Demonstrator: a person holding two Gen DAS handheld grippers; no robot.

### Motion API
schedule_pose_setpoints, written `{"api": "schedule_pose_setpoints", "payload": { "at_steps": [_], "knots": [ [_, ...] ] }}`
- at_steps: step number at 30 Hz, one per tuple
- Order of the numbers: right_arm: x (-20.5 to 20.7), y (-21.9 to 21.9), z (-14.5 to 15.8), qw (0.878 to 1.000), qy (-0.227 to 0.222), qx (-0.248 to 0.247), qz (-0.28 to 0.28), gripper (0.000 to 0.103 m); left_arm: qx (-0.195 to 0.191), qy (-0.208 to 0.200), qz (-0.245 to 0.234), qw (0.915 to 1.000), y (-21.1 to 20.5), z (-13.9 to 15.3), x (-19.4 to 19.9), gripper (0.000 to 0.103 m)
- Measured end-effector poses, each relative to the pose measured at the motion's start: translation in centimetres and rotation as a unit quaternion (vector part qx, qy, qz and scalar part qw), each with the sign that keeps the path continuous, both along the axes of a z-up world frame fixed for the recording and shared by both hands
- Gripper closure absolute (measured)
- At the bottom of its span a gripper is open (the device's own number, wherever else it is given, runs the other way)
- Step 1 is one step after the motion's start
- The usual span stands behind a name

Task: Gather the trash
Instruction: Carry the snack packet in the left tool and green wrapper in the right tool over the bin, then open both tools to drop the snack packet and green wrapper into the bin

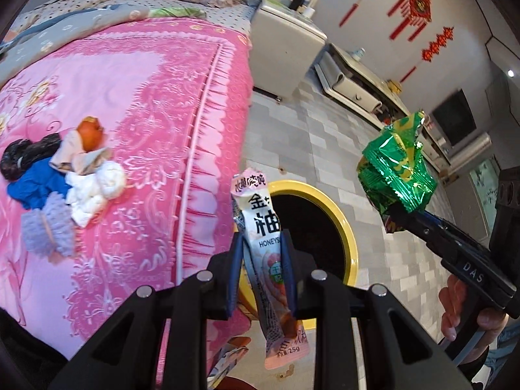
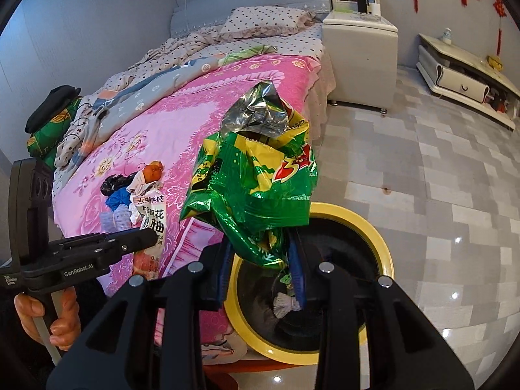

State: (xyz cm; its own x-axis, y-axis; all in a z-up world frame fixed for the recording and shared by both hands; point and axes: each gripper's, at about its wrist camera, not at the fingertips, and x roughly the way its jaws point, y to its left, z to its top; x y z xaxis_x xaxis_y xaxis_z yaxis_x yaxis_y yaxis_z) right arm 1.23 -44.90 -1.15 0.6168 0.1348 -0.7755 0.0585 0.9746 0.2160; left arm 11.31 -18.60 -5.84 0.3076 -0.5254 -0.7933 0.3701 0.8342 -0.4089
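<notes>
Overhead, both tongs grip wrappers: left tongs (image 1: pixel 262 253) a pink sachet (image 1: pixel 264 227), right tongs (image 2: pixel 264 253) a green bag (image 2: pixel 256 188).

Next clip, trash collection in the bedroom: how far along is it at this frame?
Done: something crumpled already lies inside the yellow-rimmed black bin.

In hand: the left gripper is shut on a pink-and-white snack sachet, and the right gripper is shut on a crumpled green foil chip bag. Both are near the bin, neither dropped.

Left: a pile of litter on the pink bedspread.
</notes>
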Motion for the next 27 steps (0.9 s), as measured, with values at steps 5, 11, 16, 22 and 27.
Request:
{"api": "schedule_pose_setpoints", "payload": {
  "at_steps": [5,11,16,22,27],
  "knots": [
    [-0.7,-1.9,-1.7,1.000,0.015,0.007,-0.018,0.073,0.007,0.000,-0.025,0.9997,-2.8,-0.6,0.0,0.082],
    [-1.0,-4.1,-3.8,0.998,0.031,0.023,-0.047,0.072,0.009,0.016,-0.041,0.9990,-4.6,-1.7,0.2,0.081],
    [-1.1,-4.9,-4.9,0.997,0.039,0.030,-0.059,0.066,0.002,0.011,-0.054,0.9985,-5.0,-1.6,-0.2,0.079],
    [-0.9,-5.8,-4.5,0.996,0.040,0.033,-0.075,0.063,-0.001,0.003,-0.051,0.9987,-4.4,-1.4,-0.2,0.058],
    [-1.0,-6.6,-3.8,0.995,0.028,0.029,-0.092,0.055,-0.001,-0.005,-0.036,0.9993,-3.2,-1.1,0.1,0.036]
  ]
}}
